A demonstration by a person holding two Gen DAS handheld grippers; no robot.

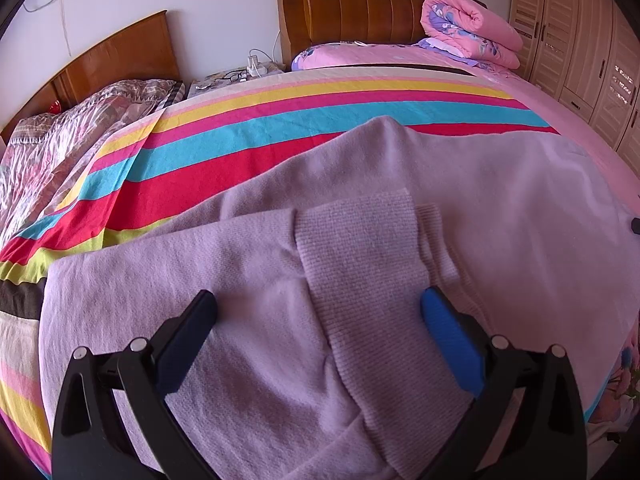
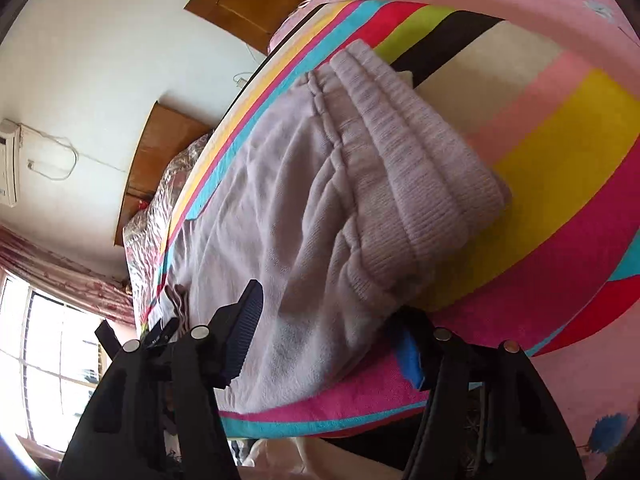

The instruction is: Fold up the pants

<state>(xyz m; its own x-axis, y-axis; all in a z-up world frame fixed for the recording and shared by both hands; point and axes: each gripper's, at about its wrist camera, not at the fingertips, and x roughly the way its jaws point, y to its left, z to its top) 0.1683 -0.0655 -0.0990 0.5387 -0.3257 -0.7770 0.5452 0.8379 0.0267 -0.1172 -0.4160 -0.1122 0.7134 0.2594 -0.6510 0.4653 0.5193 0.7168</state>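
Lilac knit pants (image 1: 460, 184) lie spread on the striped bed cover (image 1: 240, 132). In the left wrist view a ribbed leg cuff (image 1: 360, 248) lies folded over the fabric, between the fingers of my open left gripper (image 1: 318, 308), which hovers just above it. In the right wrist view the ribbed waistband (image 2: 412, 152) lies on the cover (image 2: 560, 168), bunched. My right gripper (image 2: 332, 320) is open, its fingers on either side of the pants' near edge (image 2: 304, 320); the fabric is not pinched.
A rolled pink quilt (image 1: 472, 28) and a pillow (image 1: 340, 56) lie at the headboard. A second bed with a patterned quilt (image 1: 68, 140) is to the left, a nightstand (image 1: 236, 76) between them. Wardrobes (image 1: 580, 40) stand on the right. A window (image 2: 52, 340) shows in the right wrist view.
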